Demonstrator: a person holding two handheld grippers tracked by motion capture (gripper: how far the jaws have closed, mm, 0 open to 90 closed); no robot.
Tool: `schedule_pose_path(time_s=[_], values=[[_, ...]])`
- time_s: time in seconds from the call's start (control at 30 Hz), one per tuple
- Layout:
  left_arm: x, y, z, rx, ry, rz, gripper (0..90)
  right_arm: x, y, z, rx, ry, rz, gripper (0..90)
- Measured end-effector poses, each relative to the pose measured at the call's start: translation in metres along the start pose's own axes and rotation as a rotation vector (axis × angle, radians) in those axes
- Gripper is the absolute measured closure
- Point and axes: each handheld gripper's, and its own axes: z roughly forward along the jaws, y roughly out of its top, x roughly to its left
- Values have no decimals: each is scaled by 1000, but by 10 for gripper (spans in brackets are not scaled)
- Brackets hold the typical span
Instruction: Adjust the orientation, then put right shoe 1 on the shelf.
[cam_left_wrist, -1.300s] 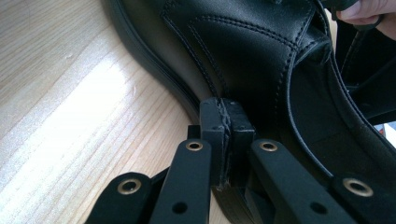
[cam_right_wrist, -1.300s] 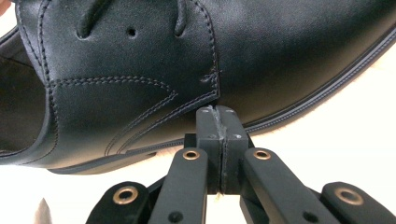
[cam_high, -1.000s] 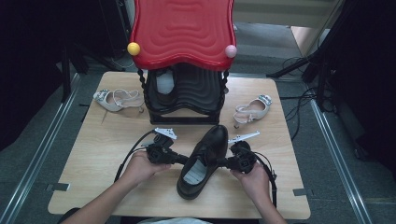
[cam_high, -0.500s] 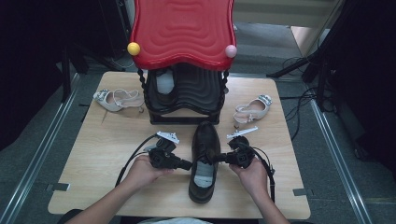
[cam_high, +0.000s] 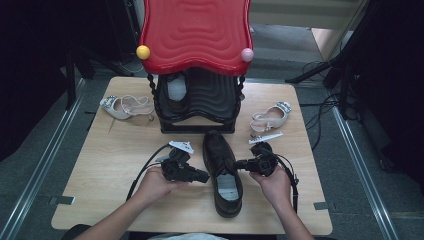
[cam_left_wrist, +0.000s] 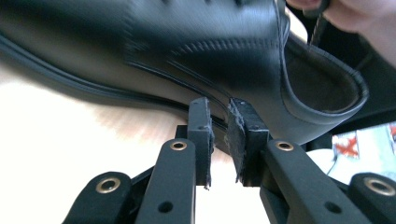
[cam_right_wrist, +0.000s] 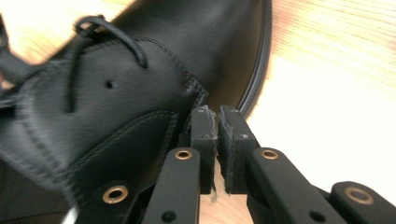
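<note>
On the far left of the worktop (cam_high: 100, 165) lies a pale sandal (cam_high: 125, 106), well apart from the hands. Right of it, at the back edge, stands a black shoe rack (cam_high: 197, 102) under a red wavy top (cam_high: 195, 32) with a yellow ball (cam_high: 143, 52) and a pink ball (cam_high: 247, 55) at its corners. Nearer the person, the left gripper (cam_high: 202, 176) points at the left flank of the black leather shoe (cam_high: 222, 170); its jaws have just been opening and stand slightly apart, with nothing between them. The shoe rests in the middle of the worktop, toe toward the rack. The right gripper (cam_high: 239, 163) meets the shoe's other flank, jaws nearly together, having just opened a crack, pinching nothing. Beyond it lies a second pale sandal (cam_high: 270, 116).
</note>
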Motion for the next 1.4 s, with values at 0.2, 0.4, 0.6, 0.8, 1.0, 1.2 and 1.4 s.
schedule_pose_path(time_s=[0.2,0.4,0.6,0.8,1.0,1.2,1.4], values=[[5,3,-19,-31,34,-12,812,2,0,-9,-18,26,21,820],[8,7,-33,-47,32,-21,788,0,-2,-13,-10,53,49,800],[6,15,-45,-82,52,28,830,2,-1,-23,-17,70,69,765],[1,32,-61,-86,52,50,877,14,6,-40,-29,85,91,721],[-1,57,-82,-97,51,50,854,41,14,-50,11,82,52,643],[-7,85,-105,-124,39,79,834,68,20,-54,53,82,25,629],[-14,111,-124,-113,85,108,830,87,19,-50,80,75,-12,613]])
